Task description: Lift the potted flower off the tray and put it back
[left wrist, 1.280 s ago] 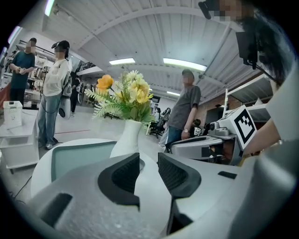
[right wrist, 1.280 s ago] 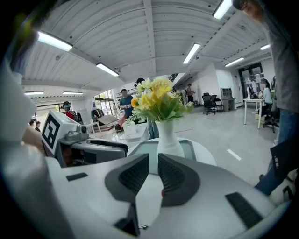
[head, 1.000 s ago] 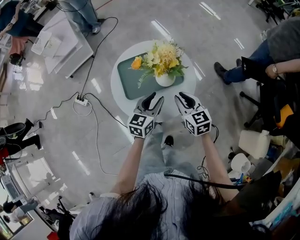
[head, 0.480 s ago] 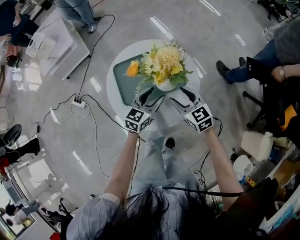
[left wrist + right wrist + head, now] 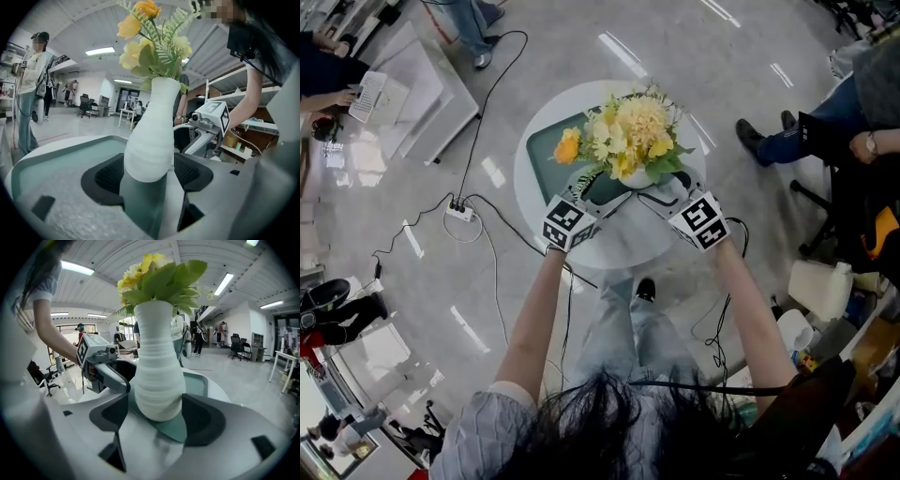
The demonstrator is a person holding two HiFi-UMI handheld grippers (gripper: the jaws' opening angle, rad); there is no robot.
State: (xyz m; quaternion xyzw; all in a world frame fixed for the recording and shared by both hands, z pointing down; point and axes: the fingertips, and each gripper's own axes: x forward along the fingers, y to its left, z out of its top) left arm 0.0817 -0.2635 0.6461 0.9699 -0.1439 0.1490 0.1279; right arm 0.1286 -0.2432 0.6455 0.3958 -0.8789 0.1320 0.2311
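Note:
A white ribbed vase of yellow flowers stands on a green tray on a round white table. My left gripper and right gripper flank the vase's base from the near side. In the left gripper view the vase stands between the jaws of the left gripper, which are opening. The right gripper view shows the vase between the jaws of the right gripper, also opening. I see no pad pressing on it.
The tray lies under and left of the vase. A seated person is at the right. A power strip and cables lie on the floor at the left. A white desk stands at the upper left.
Both grippers have moved forward and down to either side of the vase's base. Their jaws have spread from nearly shut to wide.

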